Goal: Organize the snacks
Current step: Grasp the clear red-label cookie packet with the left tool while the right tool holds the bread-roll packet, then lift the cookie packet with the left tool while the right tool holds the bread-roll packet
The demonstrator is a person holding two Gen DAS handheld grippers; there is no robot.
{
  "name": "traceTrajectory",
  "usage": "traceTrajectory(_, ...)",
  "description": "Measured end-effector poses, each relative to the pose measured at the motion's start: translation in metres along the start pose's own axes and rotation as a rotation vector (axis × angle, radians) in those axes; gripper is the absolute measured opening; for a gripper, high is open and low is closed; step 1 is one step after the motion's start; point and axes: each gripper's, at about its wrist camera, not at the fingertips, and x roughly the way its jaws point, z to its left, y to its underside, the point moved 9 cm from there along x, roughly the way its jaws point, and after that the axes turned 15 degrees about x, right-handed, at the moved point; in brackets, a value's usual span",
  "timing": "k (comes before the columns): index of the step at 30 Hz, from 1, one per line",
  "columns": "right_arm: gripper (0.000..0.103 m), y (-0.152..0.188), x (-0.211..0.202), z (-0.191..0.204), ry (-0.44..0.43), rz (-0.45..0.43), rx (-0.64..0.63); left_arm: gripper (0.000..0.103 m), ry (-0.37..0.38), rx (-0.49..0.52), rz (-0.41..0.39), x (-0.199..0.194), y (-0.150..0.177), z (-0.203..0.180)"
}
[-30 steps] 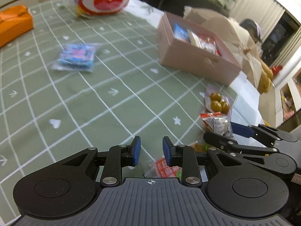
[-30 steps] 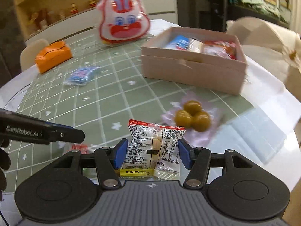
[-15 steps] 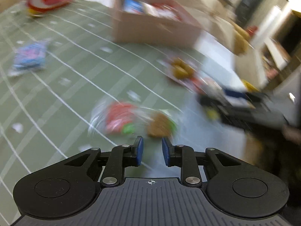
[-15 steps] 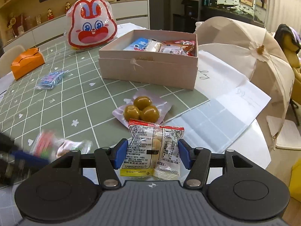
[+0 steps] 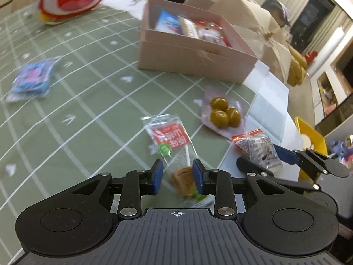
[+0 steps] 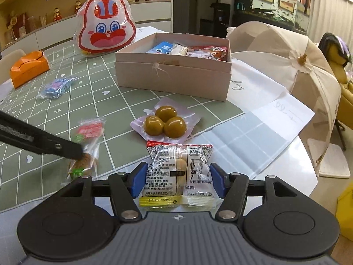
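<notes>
A clear cookie packet with a red label [image 5: 171, 139] lies on the green checked tablecloth [image 5: 88, 114]. My left gripper [image 5: 177, 174] straddles its brown cookie end; the jaws are opening and the pads stand just off the wrapper. In the right wrist view one of the left gripper's fingers [image 6: 55, 146] reaches that cookie packet [image 6: 88, 141] from the left. My right gripper [image 6: 178, 181] is shut on a white nut packet with a red top [image 6: 178, 167], held above the table edge. The same nut packet [image 5: 258, 148] shows at the right of the left wrist view.
A pink box [image 6: 172, 75] with several snacks in it stands behind. A pouch of three green balls [image 6: 164, 122] lies before it. A blue packet [image 6: 57, 87], an orange box [image 6: 28, 68] and a rabbit bag [image 6: 106, 33] sit left; a mesh food cover [image 6: 286, 61] stands right.
My left gripper swung over to the cookie packet and its jaws widened around the cookie end. The right gripper kept its hold on the nut packet and turned a little.
</notes>
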Motion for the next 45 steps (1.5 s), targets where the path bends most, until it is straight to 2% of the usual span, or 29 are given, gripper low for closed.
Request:
traceTrajectory(6, 0.067, 0.002, -0.003, -0.007, 0.012, -0.009, 0.02, 0.04, -0.046, 0.139, 0.013, 0.014, -0.014, -0.024)
traceTrajectory(10, 0.071, 0.004, -0.003, -0.009, 0.021, -0.019, 0.033, 0.046, -0.06, 0.223, 0.0, 0.014, -0.012, -0.031)
traceTrajectory(13, 0.076, 0.005, -0.003, -0.009, 0.024, -0.029, 0.039, 0.047, -0.079, 0.281, -0.011, 0.011, -0.006, -0.031)
traceTrajectory(16, 0.08, 0.007, -0.004, -0.009, 0.026, -0.04, 0.044, 0.047, -0.099, 0.28, -0.012, 0.001, 0.004, -0.02)
traceTrajectory(20, 0.083, 0.009, -0.004, -0.008, 0.029, -0.055, 0.051, 0.045, -0.03, 0.236, -0.011, -0.012, 0.017, -0.013)
traceTrajectory(26, 0.087, 0.011, -0.005, -0.008, 0.025, -0.063, 0.051, 0.045, -0.03, 0.301, 0.001, -0.019, 0.028, -0.02)
traceTrajectory(27, 0.089, 0.012, -0.005, -0.008, 0.026, -0.064, 0.053, 0.046, -0.03, 0.316, 0.004, -0.019, 0.029, -0.021)
traceTrajectory(29, 0.101, 0.014, -0.004, -0.012, 0.056, -0.057, 0.079, 0.046, -0.031, 0.359, 0.01, -0.02, 0.033, -0.024)
traceTrajectory(30, 0.103, 0.014, -0.004, -0.014, 0.073, -0.062, 0.093, 0.046, -0.03, 0.372, 0.01, -0.021, 0.035, -0.025)
traceTrajectory(33, 0.103, 0.014, -0.004, -0.016, 0.08, -0.055, 0.101, 0.046, -0.019, 0.412, 0.0, -0.023, 0.041, -0.028)
traceTrajectory(36, 0.103, 0.013, -0.003, -0.016, 0.076, -0.035, 0.091, 0.046, 0.01, 0.359, -0.012, -0.032, 0.043, -0.024)
traceTrajectory(40, 0.103, 0.012, -0.002, -0.013, 0.04, 0.013, 0.054, 0.046, 0.002, 0.382, 0.0, -0.044, 0.048, -0.024)
traceTrajectory(45, 0.103, 0.014, -0.002, -0.006, 0.03, 0.018, 0.041, 0.047, -0.036, 0.395, 0.031, -0.036, 0.055, -0.027)
